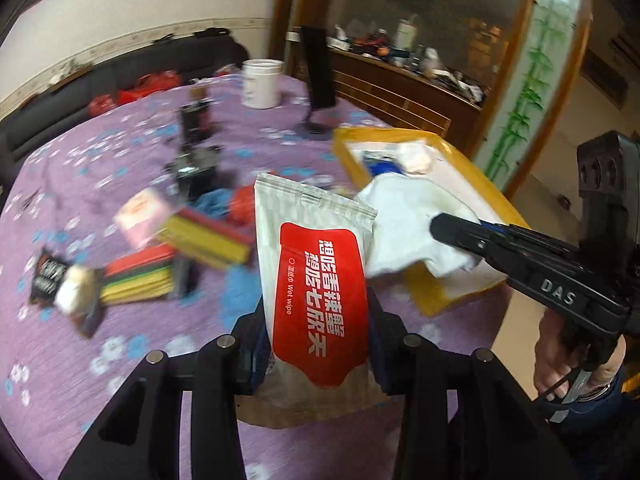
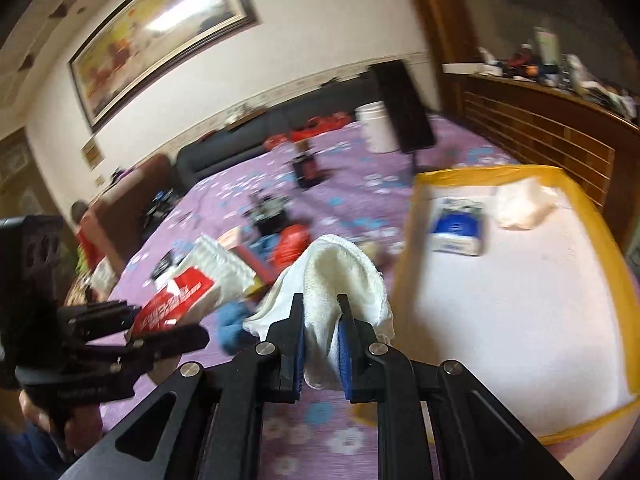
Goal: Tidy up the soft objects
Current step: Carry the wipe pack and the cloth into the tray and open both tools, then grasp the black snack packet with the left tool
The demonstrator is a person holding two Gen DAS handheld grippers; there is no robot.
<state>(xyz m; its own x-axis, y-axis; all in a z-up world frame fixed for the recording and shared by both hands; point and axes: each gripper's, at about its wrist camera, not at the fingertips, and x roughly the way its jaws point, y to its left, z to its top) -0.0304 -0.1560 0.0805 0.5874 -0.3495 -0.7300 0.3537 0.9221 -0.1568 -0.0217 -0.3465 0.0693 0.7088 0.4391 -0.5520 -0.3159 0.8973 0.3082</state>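
Observation:
My left gripper [image 1: 316,312] is shut on a white wet-wipe pack [image 1: 320,264] with a red label, held upright above the purple flowered tablecloth. My right gripper [image 2: 320,312] is shut on a white towel [image 2: 340,268] that bulges up between its blue pads. In the left wrist view the right gripper [image 1: 440,228] hangs with the towel [image 1: 404,232] over the near edge of the yellow-rimmed white tray [image 1: 440,140]. The right wrist view shows the left gripper [image 2: 168,328] with the pack [image 2: 192,288] at the left. In the tray [image 2: 492,170] lie a blue-and-white tissue pack [image 2: 458,232] and a pale soft bundle [image 2: 524,204].
Loose on the cloth lie striped sponge stacks [image 1: 140,276], a pink box [image 1: 142,212], a blue cloth [image 1: 214,204] and a red item [image 1: 242,204]. A white tub [image 1: 262,82] and a black stand [image 1: 318,72] rise at the back. The table edge runs just right of the tray.

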